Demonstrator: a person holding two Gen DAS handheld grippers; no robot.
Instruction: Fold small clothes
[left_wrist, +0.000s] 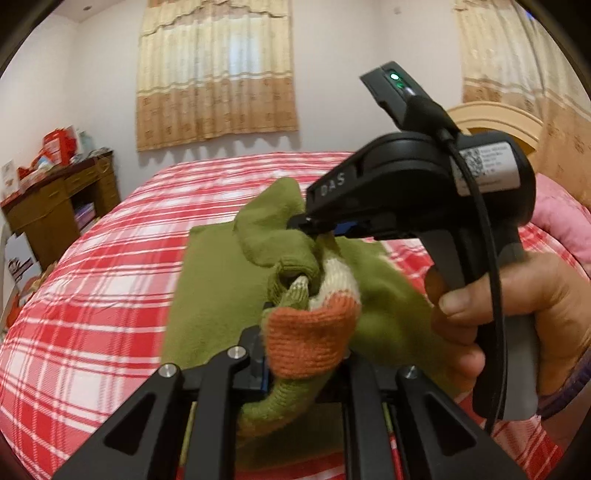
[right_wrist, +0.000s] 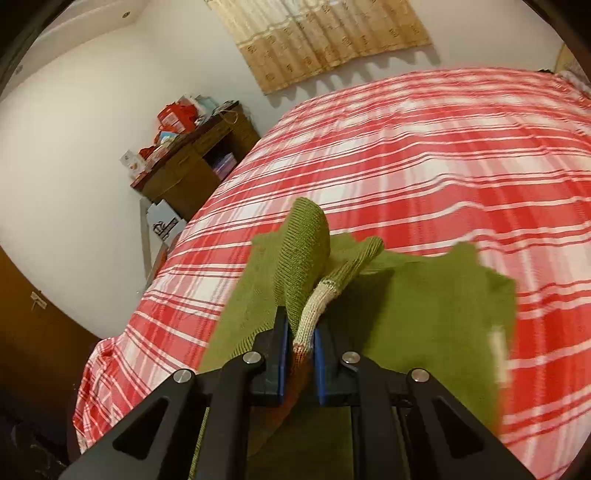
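Note:
A small green knit sweater (left_wrist: 210, 280) with an orange and cream striped cuff lies partly spread on the red plaid bed (left_wrist: 92, 295). My left gripper (left_wrist: 303, 362) is shut on the orange cuff (left_wrist: 310, 339), which bunches over its fingers and hides the pads. A hand (left_wrist: 535, 317) holds my right gripper (left_wrist: 299, 223), which pinches a green fold just above and beyond the left one. In the right wrist view, the blue pads (right_wrist: 284, 354) of my right gripper (right_wrist: 301, 350) clamp a cream and orange knit edge (right_wrist: 314, 310). The sweater body (right_wrist: 424, 314) drapes below it.
A wooden desk (left_wrist: 55, 199) piled with red boxes stands against the wall left of the bed, also seen as the desk (right_wrist: 192, 166) in the right wrist view. Curtains (left_wrist: 214, 74) hang behind the bed. A headboard (left_wrist: 495, 118) and pink quilt (left_wrist: 554, 214) are at the right.

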